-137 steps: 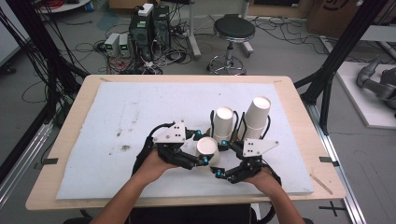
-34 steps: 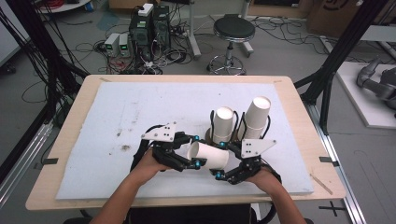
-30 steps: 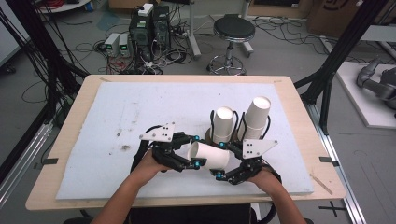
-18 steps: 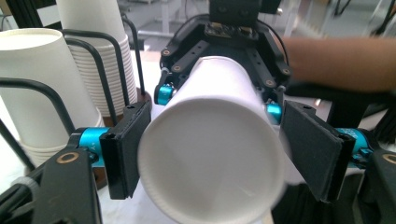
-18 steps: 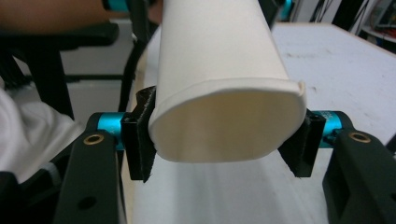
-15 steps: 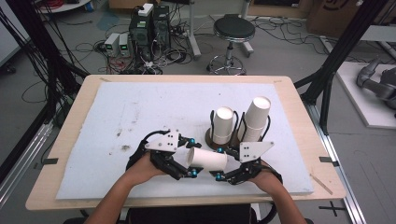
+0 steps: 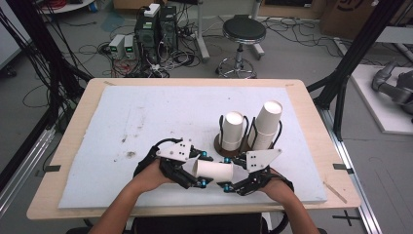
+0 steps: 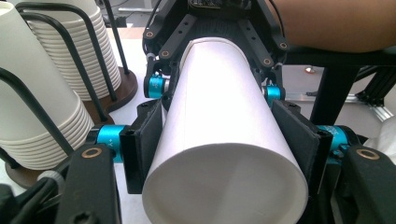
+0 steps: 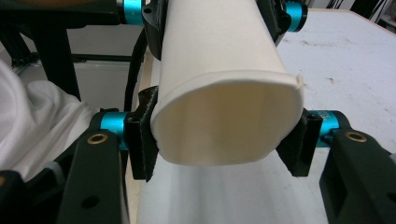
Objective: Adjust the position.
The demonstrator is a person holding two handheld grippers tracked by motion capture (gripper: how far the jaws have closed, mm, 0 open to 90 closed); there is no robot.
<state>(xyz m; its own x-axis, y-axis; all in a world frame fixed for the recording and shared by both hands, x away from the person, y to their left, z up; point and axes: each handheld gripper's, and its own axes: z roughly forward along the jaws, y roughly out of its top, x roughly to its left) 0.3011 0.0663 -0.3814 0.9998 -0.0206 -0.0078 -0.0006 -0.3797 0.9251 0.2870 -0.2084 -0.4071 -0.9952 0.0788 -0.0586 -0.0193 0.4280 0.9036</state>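
On the tabletop two cup stacks stand in a rack at 12 o'clock of the hands. Below them a paper cup lies level (mouth squashed oval), clamped by the left claw and right claw, the left having just closed.

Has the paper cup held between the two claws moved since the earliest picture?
Yes. The paper cup then stood tilted with its mouth up beside the cup rack's base; now it lies level, lower in the high view, nearer the table's front edge.
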